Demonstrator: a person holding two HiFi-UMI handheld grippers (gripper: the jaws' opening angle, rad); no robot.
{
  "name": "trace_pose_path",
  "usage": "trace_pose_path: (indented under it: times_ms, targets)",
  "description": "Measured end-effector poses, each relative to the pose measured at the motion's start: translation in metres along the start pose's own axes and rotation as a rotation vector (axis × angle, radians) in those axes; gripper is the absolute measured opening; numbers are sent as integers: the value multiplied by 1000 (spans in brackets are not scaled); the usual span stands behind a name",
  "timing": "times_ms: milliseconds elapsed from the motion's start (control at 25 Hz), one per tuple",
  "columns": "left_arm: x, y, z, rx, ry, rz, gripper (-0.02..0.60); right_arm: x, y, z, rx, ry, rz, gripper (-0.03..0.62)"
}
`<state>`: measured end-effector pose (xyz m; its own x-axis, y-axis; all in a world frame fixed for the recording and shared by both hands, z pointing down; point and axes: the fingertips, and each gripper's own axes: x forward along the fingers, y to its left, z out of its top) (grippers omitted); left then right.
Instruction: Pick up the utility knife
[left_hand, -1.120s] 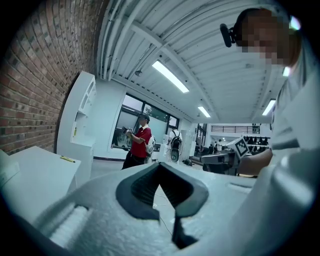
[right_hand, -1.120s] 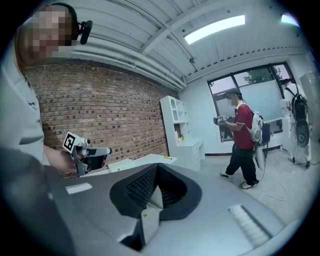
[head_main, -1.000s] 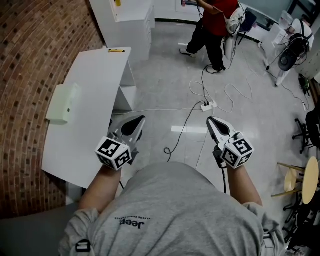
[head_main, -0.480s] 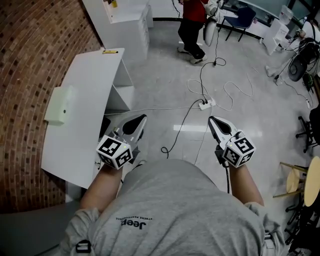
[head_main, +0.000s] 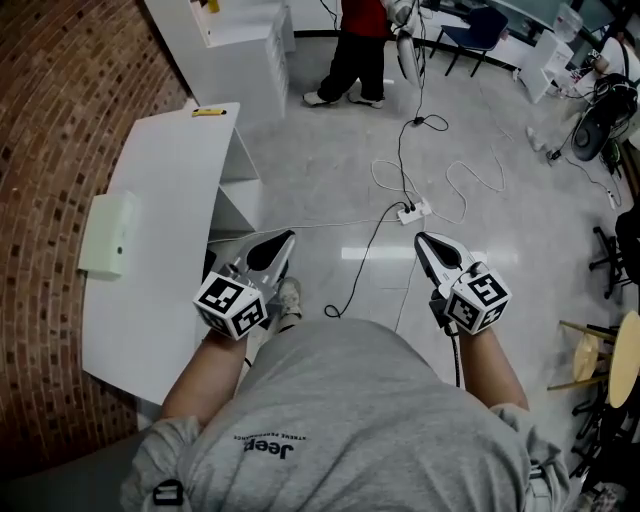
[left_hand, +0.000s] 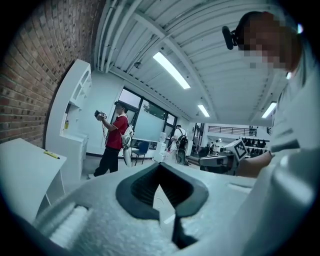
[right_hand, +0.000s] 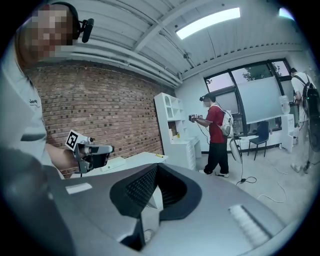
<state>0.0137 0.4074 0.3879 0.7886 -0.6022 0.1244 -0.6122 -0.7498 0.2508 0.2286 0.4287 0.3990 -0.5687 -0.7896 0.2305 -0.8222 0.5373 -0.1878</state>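
Note:
The utility knife is a small yellow tool lying at the far end of the white table on the left; it also shows as a yellow sliver in the left gripper view and in the right gripper view. My left gripper is held off the table's right edge, well short of the knife, shut and empty. My right gripper hangs over the floor further right, its jaws also shut with nothing between them. Both point forward, nearly level.
A pale green box lies on the table's left side. A white cabinet stands beyond the table, against a brick wall. Cables and a power strip cross the floor ahead. A person in red stands further off. Stools stand at the right.
The table, the knife and the floor have slid left and nearer in the head view as I step forward. The person in red has walked left. Both grippers stay shut.

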Motion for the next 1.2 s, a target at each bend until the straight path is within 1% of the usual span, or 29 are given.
trace_pose_path:
  times_ms: [80,200,360,480,600,720,920,1040,1200]
  targets:
    - [9,35,7,-3,-9,-24,-2,33,-4,6,-1,-4,-16,9]
    - [26,93,21,14,-8,-70,-2,88,-7,21,-6,-8,-45,9]
    - [47,169,57,24,-12,-126,-2,168,-7,58,-22,-22,-60,9]
    - [56,219,80,38,-10,-144,-2,223,-7,86,-34,-37,-59,9]
    - [59,263,92,30,-6,-149,-2,271,-8,108,-45,-45,-53,9]
    - [63,297,97,15,3,-150,-2,308,-13,122,-44,-37,-51,9]
    - [73,346,105,-2,-3,-129,-2,355,-24,129,-52,-11,-36,9]
    - [83,364,106,-10,0,-103,-2,376,-41,131,-37,-7,-20,9]
    - [107,381,108,-8,9,-65,-2,403,-72,130,-18,-9,23,9]
